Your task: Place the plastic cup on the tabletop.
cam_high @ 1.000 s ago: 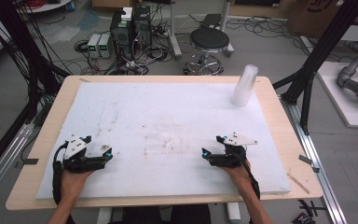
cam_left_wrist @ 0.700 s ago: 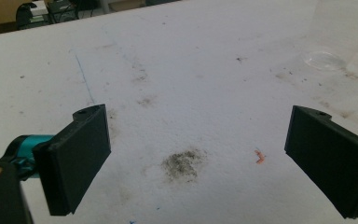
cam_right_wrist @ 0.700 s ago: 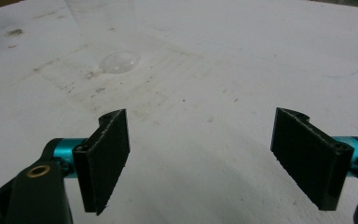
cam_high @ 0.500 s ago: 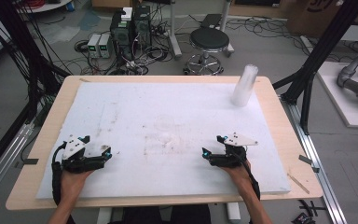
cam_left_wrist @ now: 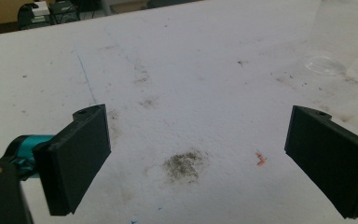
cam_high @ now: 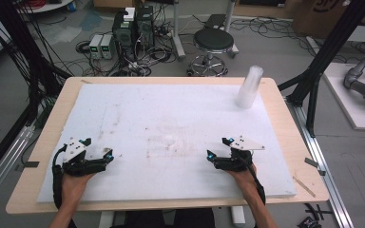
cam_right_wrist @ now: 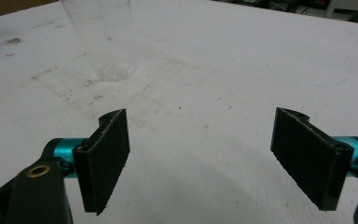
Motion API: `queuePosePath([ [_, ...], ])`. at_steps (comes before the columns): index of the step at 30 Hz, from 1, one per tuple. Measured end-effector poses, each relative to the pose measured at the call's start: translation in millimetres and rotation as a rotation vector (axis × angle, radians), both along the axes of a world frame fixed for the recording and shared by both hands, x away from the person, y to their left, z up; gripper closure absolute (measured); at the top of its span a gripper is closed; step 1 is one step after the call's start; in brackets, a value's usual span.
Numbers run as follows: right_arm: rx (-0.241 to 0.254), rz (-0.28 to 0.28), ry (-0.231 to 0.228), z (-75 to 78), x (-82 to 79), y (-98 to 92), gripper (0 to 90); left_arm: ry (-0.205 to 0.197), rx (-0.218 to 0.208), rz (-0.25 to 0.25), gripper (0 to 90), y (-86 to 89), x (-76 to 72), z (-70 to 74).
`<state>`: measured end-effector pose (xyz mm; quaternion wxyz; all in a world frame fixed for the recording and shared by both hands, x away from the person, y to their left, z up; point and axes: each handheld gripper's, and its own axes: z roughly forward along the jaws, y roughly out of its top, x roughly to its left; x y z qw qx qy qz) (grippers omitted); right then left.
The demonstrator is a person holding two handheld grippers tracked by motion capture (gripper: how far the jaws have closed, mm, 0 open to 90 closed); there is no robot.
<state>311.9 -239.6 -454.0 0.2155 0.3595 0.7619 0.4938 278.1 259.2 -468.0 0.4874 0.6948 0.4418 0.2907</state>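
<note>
A clear plastic cup [cam_high: 171, 138] stands upright near the middle of the white foam board [cam_high: 138, 109], faint in the high view. It appears at the top right of the left gripper view [cam_left_wrist: 332, 46] and at the top left of the right gripper view [cam_right_wrist: 103, 37]. My left gripper [cam_high: 99, 148] rests at the board's near left, open, with bare board between its jaws [cam_left_wrist: 196, 158]. My right gripper [cam_high: 217, 147] rests at the near right, also open and holding nothing [cam_right_wrist: 200, 154]. Both point inward, well short of the cup.
A stack of clear cups [cam_high: 248, 88] leans at the board's far right corner. The board lies on a wooden table [cam_high: 285, 142] and is smudged with dark marks [cam_left_wrist: 182, 164]. A stool [cam_high: 213, 43] and electronics boxes [cam_high: 133, 28] stand on the floor beyond.
</note>
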Motion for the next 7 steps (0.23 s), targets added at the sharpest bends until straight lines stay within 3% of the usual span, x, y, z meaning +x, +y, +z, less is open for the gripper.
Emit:
queuePosePath([
  [7, 0.011, -0.008, -0.019, 0.0, -2.1, -1.3, 19.4, -0.003, 0.007, 0.004, 6.7, -0.6, -0.3, 0.0],
])
